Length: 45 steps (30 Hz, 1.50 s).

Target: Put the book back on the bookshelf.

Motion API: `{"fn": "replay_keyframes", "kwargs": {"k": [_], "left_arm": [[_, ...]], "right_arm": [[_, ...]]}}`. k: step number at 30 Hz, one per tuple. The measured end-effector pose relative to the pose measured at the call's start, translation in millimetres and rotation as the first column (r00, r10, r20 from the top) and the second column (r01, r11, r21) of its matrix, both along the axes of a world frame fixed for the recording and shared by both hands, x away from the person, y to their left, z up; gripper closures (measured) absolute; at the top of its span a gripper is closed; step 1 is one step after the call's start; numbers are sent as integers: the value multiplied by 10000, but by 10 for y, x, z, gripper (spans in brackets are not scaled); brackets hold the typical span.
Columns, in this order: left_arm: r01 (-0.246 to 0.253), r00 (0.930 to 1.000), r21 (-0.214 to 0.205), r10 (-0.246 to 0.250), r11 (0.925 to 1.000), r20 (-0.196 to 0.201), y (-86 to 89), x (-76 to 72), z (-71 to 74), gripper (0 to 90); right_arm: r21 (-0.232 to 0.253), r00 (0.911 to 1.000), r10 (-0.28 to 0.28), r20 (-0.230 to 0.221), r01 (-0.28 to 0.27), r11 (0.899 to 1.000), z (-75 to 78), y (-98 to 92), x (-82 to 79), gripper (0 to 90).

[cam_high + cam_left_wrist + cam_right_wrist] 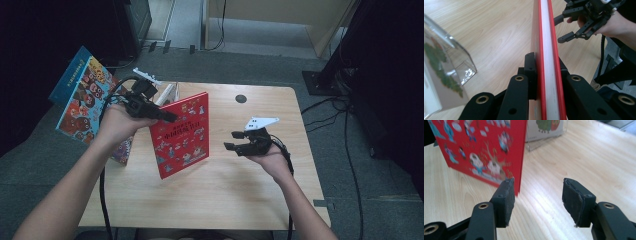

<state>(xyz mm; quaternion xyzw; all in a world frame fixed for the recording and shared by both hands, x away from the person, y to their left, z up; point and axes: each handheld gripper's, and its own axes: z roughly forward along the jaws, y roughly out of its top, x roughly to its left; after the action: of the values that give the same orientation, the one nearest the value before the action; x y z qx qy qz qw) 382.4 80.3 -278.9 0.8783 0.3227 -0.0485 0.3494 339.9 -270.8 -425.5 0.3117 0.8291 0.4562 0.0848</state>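
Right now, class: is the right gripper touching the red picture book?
Apart. In the high view, bare table separates the right gripper from the red picture book; in the right gripper view its open jaws hold nothing.

**Print on the covers, none of it legible**

The red book (182, 134), clamped between the left gripper's (546, 75) jaws, carries a title line in light characters across the top of its cover, too small and blurred to read. Ahead of the right gripper's (537, 195) jaws and to their left, the same cover shows cartoon figures and no readable lettering. The blue book (82, 95) also bears print that cannot be read.
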Motion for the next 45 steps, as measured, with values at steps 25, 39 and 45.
{"fn": "replay_keyframes", "kwargs": {"k": [25, 39, 45], "left_arm": [[-1460, 9893, -276, 1458, 9889, -75, 711, -214, 127, 801], [-2192, 9757, -421, 2190, 9748, -97, 1131, -330, 163, 800], [-2416, 9704, -378, 2416, 9696, -63, 1261, -351, 174, 801]], "right_arm": [[-398, 9964, -841, -91, 836, 9957, -679, 10, -104, 410], [-622, 9927, -1209, 3, 1207, 9907, -837, -9, -100, 416], [-817, 9926, -1203, -159, 1187, 9896, -881, 7, -100, 415]]}}
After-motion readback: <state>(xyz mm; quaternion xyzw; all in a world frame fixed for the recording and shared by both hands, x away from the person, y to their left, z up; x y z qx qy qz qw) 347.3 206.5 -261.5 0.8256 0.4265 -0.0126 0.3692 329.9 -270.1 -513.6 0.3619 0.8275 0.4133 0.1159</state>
